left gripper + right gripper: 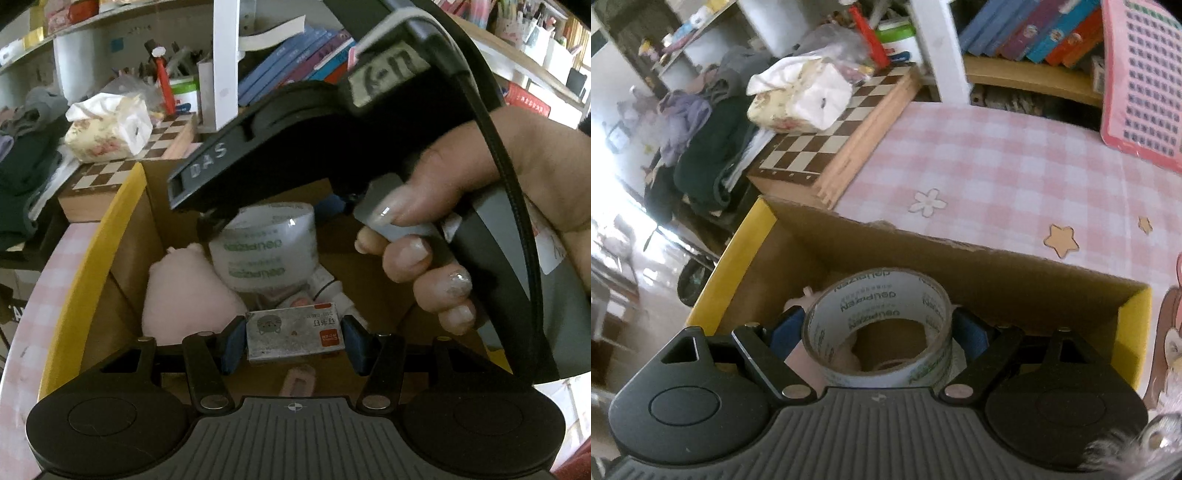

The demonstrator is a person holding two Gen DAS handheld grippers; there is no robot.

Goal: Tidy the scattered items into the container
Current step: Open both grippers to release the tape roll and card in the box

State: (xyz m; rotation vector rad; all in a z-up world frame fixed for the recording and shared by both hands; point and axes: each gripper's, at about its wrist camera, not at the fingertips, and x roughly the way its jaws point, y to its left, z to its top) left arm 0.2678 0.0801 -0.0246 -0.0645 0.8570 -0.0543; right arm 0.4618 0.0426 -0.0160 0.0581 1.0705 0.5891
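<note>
Left tool (293, 341) clamps a small staple box (295, 334) right over the cardboard box (960, 266). Right tool (877, 334) grips a tape roll (877, 332), jaws spread wide around it, inside the box above a pink plush (184, 288). Behind the box, the checked worktop (997, 166) and a chessboard (827, 136).

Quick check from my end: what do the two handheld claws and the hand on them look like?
Both claws, left claw and right claw, have black linkages, blue pads and ribbed grey bodies. The right one shows "DAS" lettering and a black braided cable. The hand wears glossy, glittery nail polish.
</note>
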